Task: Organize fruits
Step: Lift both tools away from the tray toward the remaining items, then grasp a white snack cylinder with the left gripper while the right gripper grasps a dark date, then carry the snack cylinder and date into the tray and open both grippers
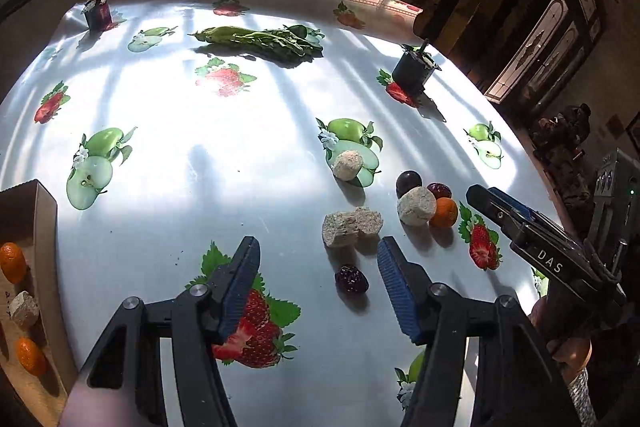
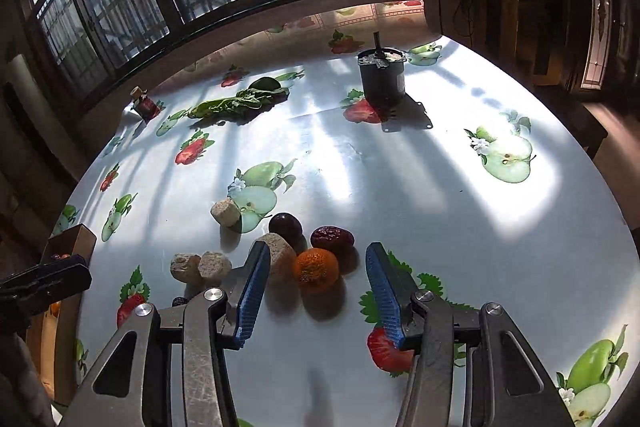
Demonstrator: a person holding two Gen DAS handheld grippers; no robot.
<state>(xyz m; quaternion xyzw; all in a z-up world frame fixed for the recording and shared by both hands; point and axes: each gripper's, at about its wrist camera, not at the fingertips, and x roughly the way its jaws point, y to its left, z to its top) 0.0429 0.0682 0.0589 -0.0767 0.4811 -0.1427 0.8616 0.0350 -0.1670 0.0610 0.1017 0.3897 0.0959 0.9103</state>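
My left gripper [image 1: 316, 267] is open and empty above the table; a dark red date [image 1: 351, 279] lies between its fingertips, nearer the right one. My right gripper [image 2: 314, 263] is open, with a small orange [image 2: 316, 269] between its fingertips on the table. Around the orange lie a red date [image 2: 333, 238], a dark plum [image 2: 285, 225] and beige crumbly chunks [image 2: 280, 257]. The same cluster shows in the left wrist view, with the orange [image 1: 445, 212] and plum [image 1: 409, 183]. A cardboard box [image 1: 38, 215] at the left holds two oranges [image 1: 13, 262] and a chunk.
The table carries a glossy cloth printed with strawberries and apples. Leafy greens [image 1: 260, 41] lie at the back. A black pot [image 2: 382, 77] and a small dark jar [image 1: 98, 13] stand near the far edge. More beige chunks [image 1: 352, 225] lie mid-table. The right gripper [image 1: 532, 227] shows in the left view.
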